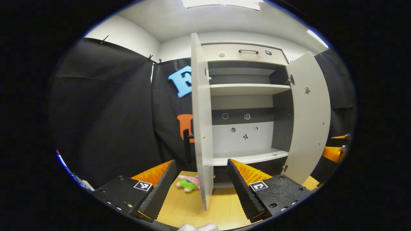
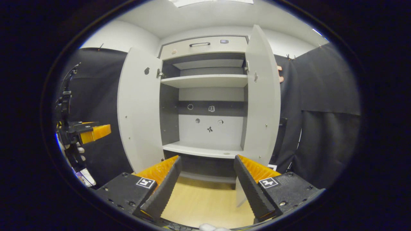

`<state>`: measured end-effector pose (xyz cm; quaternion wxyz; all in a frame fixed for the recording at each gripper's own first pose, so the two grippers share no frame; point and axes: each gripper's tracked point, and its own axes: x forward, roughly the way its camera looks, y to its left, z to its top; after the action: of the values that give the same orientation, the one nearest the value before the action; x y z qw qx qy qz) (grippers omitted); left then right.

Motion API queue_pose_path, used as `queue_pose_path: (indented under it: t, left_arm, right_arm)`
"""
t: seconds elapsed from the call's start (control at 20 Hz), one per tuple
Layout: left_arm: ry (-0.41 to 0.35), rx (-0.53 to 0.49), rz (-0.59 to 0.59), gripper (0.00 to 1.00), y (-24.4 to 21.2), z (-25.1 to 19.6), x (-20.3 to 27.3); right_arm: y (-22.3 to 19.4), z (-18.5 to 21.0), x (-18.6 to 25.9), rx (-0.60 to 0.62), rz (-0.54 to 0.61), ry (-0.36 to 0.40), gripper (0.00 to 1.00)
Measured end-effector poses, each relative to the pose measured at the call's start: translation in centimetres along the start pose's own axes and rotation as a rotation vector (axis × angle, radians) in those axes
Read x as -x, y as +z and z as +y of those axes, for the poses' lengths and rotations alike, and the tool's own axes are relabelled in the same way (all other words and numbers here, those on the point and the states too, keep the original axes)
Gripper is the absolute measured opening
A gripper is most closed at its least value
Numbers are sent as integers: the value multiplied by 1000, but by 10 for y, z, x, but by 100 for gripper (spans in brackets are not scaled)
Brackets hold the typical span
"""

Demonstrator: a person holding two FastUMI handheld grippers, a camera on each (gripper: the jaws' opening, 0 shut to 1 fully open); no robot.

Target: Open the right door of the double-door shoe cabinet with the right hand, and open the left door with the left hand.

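The pale grey shoe cabinet [image 1: 247,89] stands with both doors swung open and bare shelves inside. In the left gripper view its left door [image 1: 201,122] shows edge-on, and that door's lower edge runs between the spread fingers of my left gripper [image 1: 201,162], which is open. The right door [image 1: 309,118] hangs wide, with the right gripper [image 1: 337,150] just past it. In the right gripper view the left door [image 2: 139,112] and right door [image 2: 261,96] flank the shelves [image 2: 205,80]. My right gripper [image 2: 207,158] is open before them, holding nothing. The left gripper [image 2: 93,132] is off to the left.
A drawer with a dark handle [image 1: 248,51] tops the cabinet. A small pink and green plush toy [image 1: 189,183] lies on the wooden surface [image 1: 224,208] by the left door's foot. Black cloth walls close in on both sides.
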<state>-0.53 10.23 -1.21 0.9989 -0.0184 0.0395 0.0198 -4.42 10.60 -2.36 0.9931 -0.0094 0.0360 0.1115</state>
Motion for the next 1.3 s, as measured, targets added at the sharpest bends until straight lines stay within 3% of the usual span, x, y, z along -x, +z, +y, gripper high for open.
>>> queue_pose_path:
  t: [0.2, 0.65, 0.9, 0.95, 1.0, 1.3]
  left_arm:
    - [-68, 9, 1, 94, 2, -42, 3]
    - [-128, -13, 28, 96, -21, -95, 10]
    - [-122, 15, 44, 96, -27, -94, 8]
    - [-113, 14, 40, 100, -26, -91, 8]
    - [-106, 12, 35, 96, -25, -89, 8]
    - [-93, -1, 13, 96, -18, -82, 8]
  right_arm:
    - [4, -10, 2, -29, -7, -37, 100]
    - [-7, -32, 2, -43, 7, -102, 100]
    - [-11, -35, -1, -46, 16, -117, 100]
    - [-10, -34, -2, -47, 13, -118, 100]
    - [-9, -33, -2, -46, 12, -117, 100]
    - [-3, -34, -1, -47, -4, -126, 100]
